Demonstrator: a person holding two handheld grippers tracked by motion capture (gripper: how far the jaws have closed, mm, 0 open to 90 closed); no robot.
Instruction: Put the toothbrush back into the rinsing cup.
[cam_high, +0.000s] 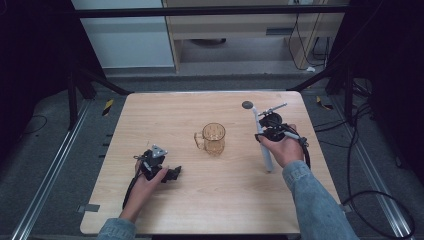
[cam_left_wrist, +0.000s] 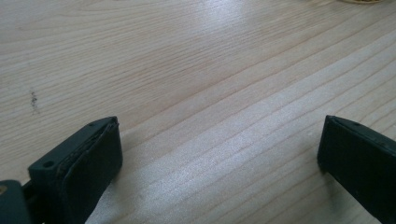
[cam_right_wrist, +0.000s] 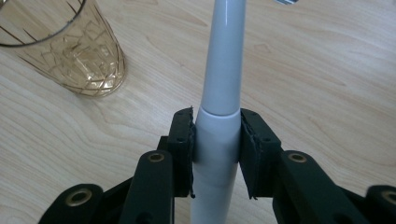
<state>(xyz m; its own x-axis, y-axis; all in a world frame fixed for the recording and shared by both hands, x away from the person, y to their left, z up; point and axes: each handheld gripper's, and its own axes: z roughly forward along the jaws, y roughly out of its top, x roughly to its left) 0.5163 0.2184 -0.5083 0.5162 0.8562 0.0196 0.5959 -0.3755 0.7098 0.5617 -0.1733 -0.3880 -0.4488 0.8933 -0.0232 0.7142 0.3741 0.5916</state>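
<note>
Above the pale wooden worktop (cam_high: 200, 200), the right hand-held gripper (cam_right_wrist: 216, 154) clamps a smooth, slippery, light white plastic wand (cam_right_wrist: 219, 93) mid-handle; the left hand-held gripper (cam_left_wrist: 219, 154) gapes empty.

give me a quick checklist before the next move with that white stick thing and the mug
1. Right gripper shut on the white tool: ok, pads press both its sides.
2. Tool straight in the jaws: ok in the right gripper view.
3. Amber glass mug upright, mouth open: ok.
4. Mug apart from the tool: ok.
5. Left gripper open, holding nothing, resting on the table: ok.
6. Tool's lower end off the table: cannot tell.
</note>
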